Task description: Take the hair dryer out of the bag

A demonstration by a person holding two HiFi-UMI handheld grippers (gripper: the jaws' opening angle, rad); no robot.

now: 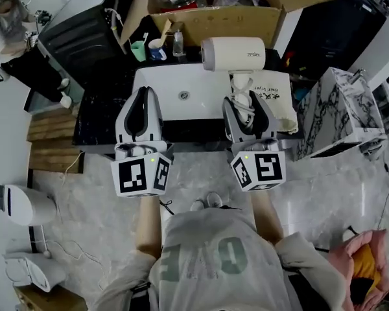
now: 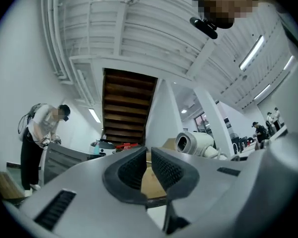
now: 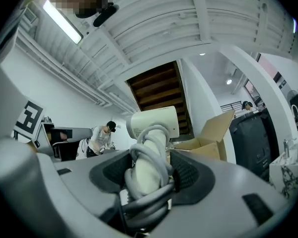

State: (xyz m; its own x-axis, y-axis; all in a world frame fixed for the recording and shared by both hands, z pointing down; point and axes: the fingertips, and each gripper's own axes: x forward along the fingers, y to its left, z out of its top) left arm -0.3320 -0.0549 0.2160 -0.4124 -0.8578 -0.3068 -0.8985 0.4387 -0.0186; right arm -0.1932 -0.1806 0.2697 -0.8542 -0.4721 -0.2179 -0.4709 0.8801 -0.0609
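Right tool (image 1: 249, 106) clamped on cord-wrapped handle of hair dryer (image 1: 233, 54), by bag (image 1: 280, 103); left tool (image 1: 142, 97) closed, empty, further left.

Wound cord (image 3: 145, 198) hides much of the hair dryer (image 1: 233, 54) handle; the bag (image 1: 282, 102) lies partly covered by the right gripper (image 1: 246, 109).

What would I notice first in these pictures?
The big cream hair dryer stands out, held up beside the white sink by the right gripper, which clamps its cord-wrapped handle. Its cloth bag lies on the counter just right of that gripper. The left gripper is shut and empty.
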